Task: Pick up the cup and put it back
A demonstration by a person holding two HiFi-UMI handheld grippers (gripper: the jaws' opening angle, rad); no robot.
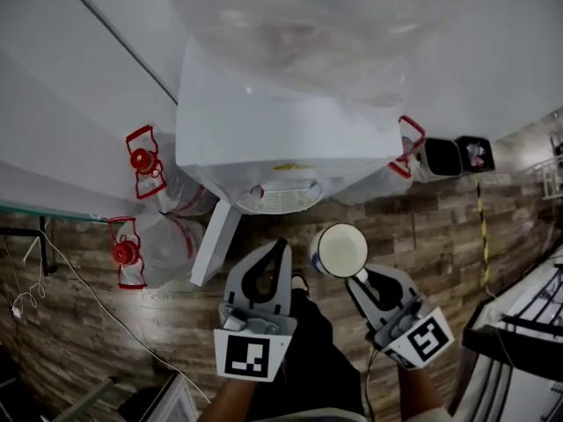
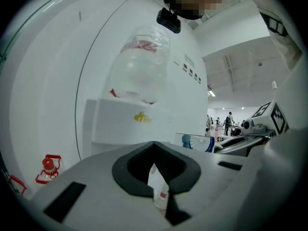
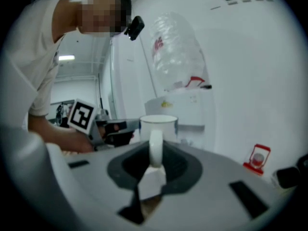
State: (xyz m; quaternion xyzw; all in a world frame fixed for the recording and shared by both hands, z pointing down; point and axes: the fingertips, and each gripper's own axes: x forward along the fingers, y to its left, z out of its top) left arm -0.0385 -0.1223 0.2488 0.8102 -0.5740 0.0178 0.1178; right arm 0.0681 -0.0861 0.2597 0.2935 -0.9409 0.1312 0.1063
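A white cup (image 1: 341, 249) with a blue pattern on its side hangs in front of the water dispenser (image 1: 264, 121), a little right of its grilled drip tray (image 1: 280, 199). My right gripper (image 1: 359, 275) is shut on the cup's handle. In the right gripper view the cup (image 3: 159, 124) stands upright beyond the right gripper (image 3: 155, 150), its handle pinched between the jaws. My left gripper (image 1: 283, 246) hovers just left of the cup, jaws together and holding nothing. The left gripper view shows the left gripper's (image 2: 154, 146) tips meeting and the cup (image 2: 195, 142) to its right.
A large clear bottle (image 1: 334, 25) sits on top of the dispenser. Bagged water bottles with red caps (image 1: 141, 161) (image 1: 125, 251) lie at the left on the wooden floor. A white bin (image 1: 437, 158) and a black bin (image 1: 475, 152) stand at the right. A cable (image 1: 88, 288) crosses the floor.
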